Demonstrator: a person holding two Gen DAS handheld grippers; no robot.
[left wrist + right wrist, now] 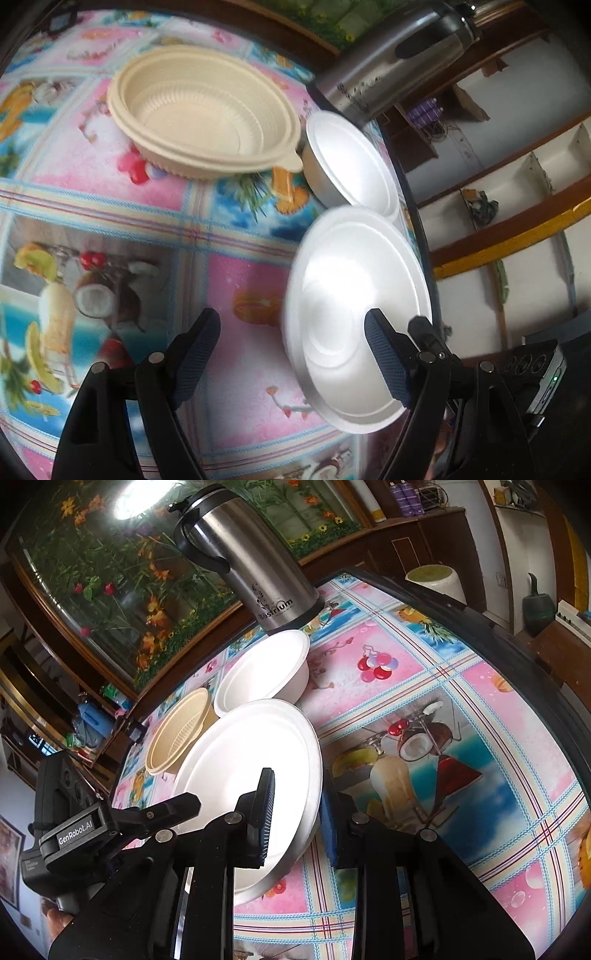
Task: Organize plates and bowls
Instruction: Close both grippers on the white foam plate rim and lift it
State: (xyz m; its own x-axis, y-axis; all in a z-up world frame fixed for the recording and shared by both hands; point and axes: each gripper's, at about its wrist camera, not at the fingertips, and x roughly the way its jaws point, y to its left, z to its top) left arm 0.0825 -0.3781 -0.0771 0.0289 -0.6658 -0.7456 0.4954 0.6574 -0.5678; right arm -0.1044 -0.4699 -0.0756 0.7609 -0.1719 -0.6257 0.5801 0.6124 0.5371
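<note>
Right tool [295,812] closest to the lens, blue-padded fingers closed on the near rim of a white foam plate [243,768] — one pad inside the plate, the other behind its outer edge. Plate tilted, its lower edge close to the table [461,709]; whether lifted clear or touching cannot be told. Just behind it, a white foam bowl [266,672] upright on the table, and beside that a beige ribbed bowl [181,731]. Behind both, a steel thermos jug [251,565] near the table's far edge.

Left tool [291,354] spread wide and holding nothing, angled down over the patterned tablecloth — its right finger [388,362] shown against the same white plate [354,317]; contact cannot be told. Beyond, the beige bowl [207,118] mid-table, the white bowl [354,162] beside it, the jug [399,59] further back.
</note>
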